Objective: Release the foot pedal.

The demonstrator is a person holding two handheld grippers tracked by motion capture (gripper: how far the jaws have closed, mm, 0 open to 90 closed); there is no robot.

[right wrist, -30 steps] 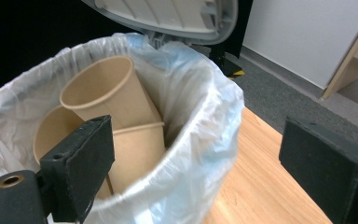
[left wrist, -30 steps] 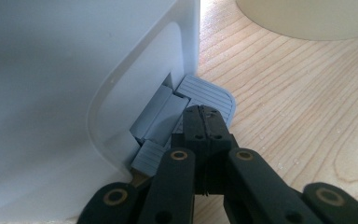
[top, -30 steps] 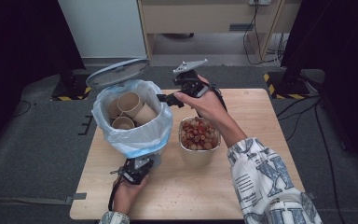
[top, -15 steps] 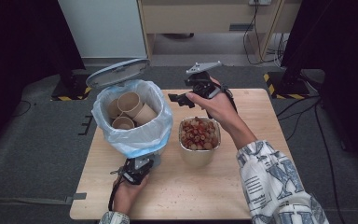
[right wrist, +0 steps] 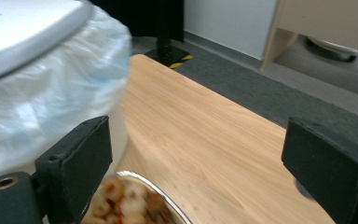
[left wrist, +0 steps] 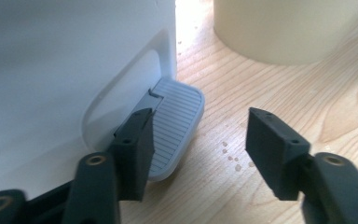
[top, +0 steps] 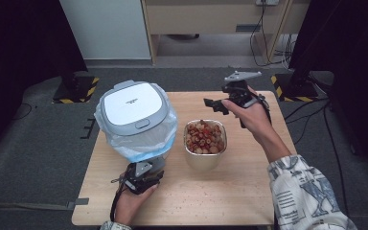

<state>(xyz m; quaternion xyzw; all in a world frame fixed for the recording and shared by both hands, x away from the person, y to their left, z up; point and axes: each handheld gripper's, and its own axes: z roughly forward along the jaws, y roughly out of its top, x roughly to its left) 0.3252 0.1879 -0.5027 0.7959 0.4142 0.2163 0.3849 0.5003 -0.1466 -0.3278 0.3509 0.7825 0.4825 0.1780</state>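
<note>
The left gripper [left wrist: 196,149] had its jaws apart, low over the table [left wrist: 279,93], with the grey ribbed pedal [left wrist: 177,126] of the white bin [top: 136,120] just ahead, touching the inner face of the jaw on that view's left. The bin's lid [top: 132,106] lay shut. The right gripper [top: 220,103] hung above the table's far side, jaws wide apart and empty, beyond the bowl of food [top: 205,139] that stood just beside the bin.

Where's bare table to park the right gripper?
Free: the near right corner of the table, in front of the bowl, and the strip right of it. Crowded: left half, with the bin and left gripper at its pedal.
</note>
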